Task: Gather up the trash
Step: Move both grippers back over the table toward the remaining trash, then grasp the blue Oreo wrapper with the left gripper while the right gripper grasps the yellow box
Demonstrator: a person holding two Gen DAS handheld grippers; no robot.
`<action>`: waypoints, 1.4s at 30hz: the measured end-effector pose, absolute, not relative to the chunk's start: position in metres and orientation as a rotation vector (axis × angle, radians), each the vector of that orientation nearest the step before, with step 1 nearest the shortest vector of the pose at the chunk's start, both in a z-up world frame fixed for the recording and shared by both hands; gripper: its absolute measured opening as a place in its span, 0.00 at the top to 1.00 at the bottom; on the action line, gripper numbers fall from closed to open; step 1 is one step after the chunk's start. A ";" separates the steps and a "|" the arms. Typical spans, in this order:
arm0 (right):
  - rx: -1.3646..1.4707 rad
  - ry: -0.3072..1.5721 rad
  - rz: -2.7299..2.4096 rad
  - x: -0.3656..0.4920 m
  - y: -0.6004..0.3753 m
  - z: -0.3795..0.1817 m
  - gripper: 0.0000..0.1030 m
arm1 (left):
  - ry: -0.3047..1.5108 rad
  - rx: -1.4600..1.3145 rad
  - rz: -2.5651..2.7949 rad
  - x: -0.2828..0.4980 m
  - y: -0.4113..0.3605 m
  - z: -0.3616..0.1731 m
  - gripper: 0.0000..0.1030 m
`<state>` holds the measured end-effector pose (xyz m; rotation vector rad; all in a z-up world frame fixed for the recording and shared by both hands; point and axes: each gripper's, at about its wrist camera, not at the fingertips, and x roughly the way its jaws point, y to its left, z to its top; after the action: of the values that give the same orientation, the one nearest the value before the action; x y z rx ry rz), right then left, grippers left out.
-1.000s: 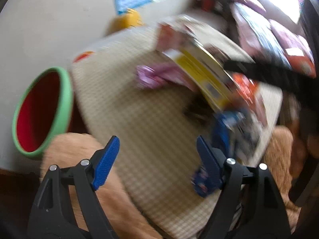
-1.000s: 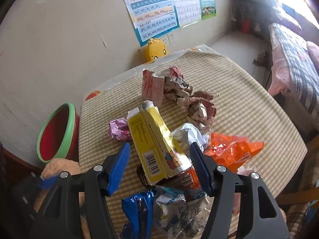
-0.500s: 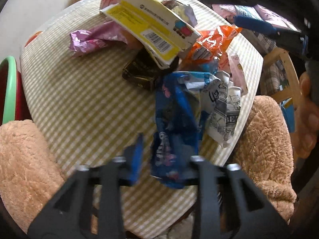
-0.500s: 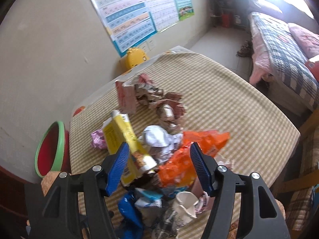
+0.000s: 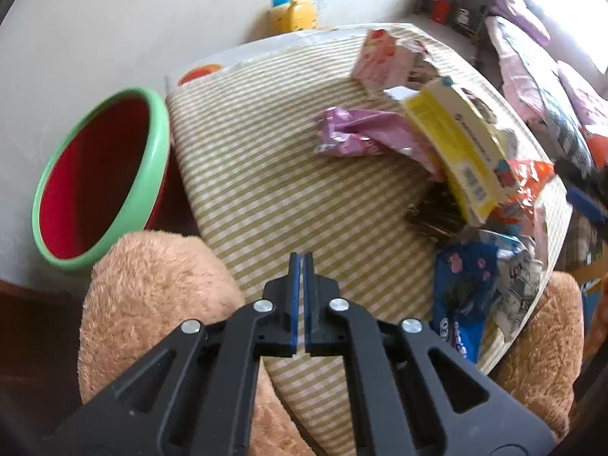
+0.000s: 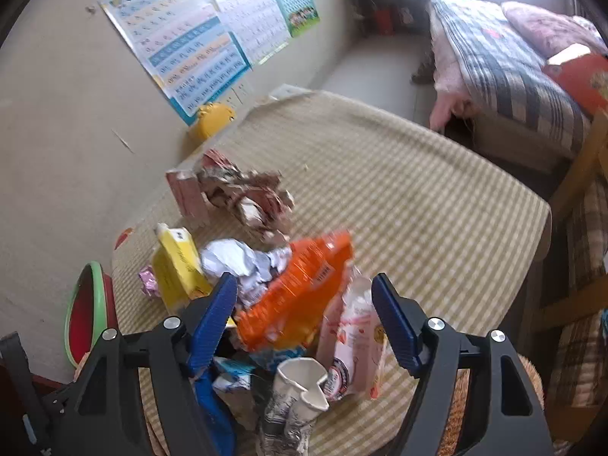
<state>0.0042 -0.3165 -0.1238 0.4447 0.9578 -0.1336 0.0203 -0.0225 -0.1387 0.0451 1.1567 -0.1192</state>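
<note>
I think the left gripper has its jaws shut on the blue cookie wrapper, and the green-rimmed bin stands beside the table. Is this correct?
Not quite. In the left wrist view the left gripper has its jaws shut on nothing, over bare tablecloth; the blue cookie wrapper lies apart, to the right in that view. The green-rimmed bin does stand beside the table.

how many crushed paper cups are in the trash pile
1. The crushed paper cup lies at the near edge of the pile, just below the open right gripper, beside the pink-and-white wrapper. Others may be buried under the wrappers.
</note>
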 end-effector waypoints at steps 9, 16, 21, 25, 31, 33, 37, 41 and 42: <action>0.564 1.081 -0.027 0.003 -0.309 -0.157 0.59 | 1.182 0.045 -0.116 0.025 -0.025 -0.143 0.98; 0.588 1.005 0.055 -0.001 -0.301 -0.139 1.00 | 1.196 0.023 -0.094 0.024 -0.019 -0.146 0.92; 0.577 0.942 0.045 -0.006 -0.305 -0.119 1.00 | 1.174 0.018 -0.089 0.022 -0.017 -0.141 0.86; 0.546 0.880 0.055 -0.011 -0.301 -0.097 1.00 | 1.149 -0.015 -0.080 0.020 -0.010 -0.135 0.76; 0.517 0.825 0.069 -0.012 -0.293 -0.081 1.00 | 1.156 -0.042 -0.084 0.021 -0.006 -0.136 0.68; 0.503 0.833 0.055 -0.012 -0.292 -0.082 0.97 | 1.155 -0.047 -0.093 0.021 -0.005 -0.137 0.64; 0.505 0.875 0.035 -0.007 -0.293 -0.094 0.90 | 1.158 -0.064 -0.108 0.022 -0.004 -0.139 0.60; 0.419 0.888 0.024 -0.001 -0.281 -0.094 0.49 | 1.150 -0.061 -0.208 0.017 -0.017 -0.136 0.43; 0.413 0.885 0.024 -0.001 -0.280 -0.094 0.49 | 1.154 -0.051 -0.258 0.014 -0.025 -0.136 0.41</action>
<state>-0.0007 -0.2801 -0.0940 0.4126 0.8850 0.0242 0.0144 -0.0247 -0.1356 -0.0506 1.1538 -0.2579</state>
